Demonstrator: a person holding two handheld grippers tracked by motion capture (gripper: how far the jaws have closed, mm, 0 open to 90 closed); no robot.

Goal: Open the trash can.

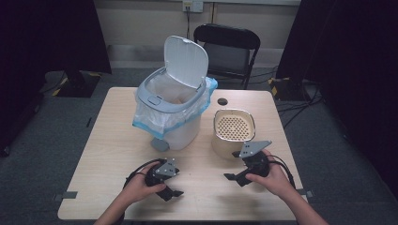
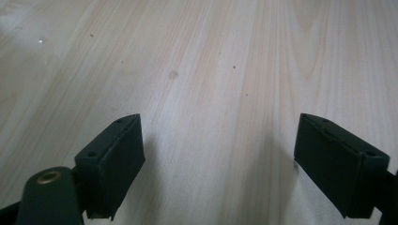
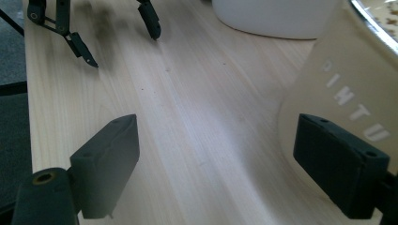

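Observation:
A white pedal bin [image 1: 176, 101] with its lid up and a blue-edged liner stands at the table's middle back. To its right sits a cream container [image 1: 233, 133] with a perforated insert. My left gripper [image 1: 171, 187] rests open near the front edge, left of centre; in its own view the left gripper [image 2: 219, 122] has only bare wood between its jaws. My right gripper [image 1: 233, 179] is open just in front of the cream container. In the right gripper view the right gripper [image 3: 217, 122] has its right jaw beside the container's wall [image 3: 338, 79], which carries white lettering.
The wooden table [image 1: 108, 145] has bare room at the left and front. A black folding chair [image 1: 227, 47] stands behind it. A small dark round hole [image 1: 222, 101] lies near the back edge. Black curtains hang on both sides. The left gripper [image 3: 123, 47] and the bin's base [image 3: 272, 18] appear far off.

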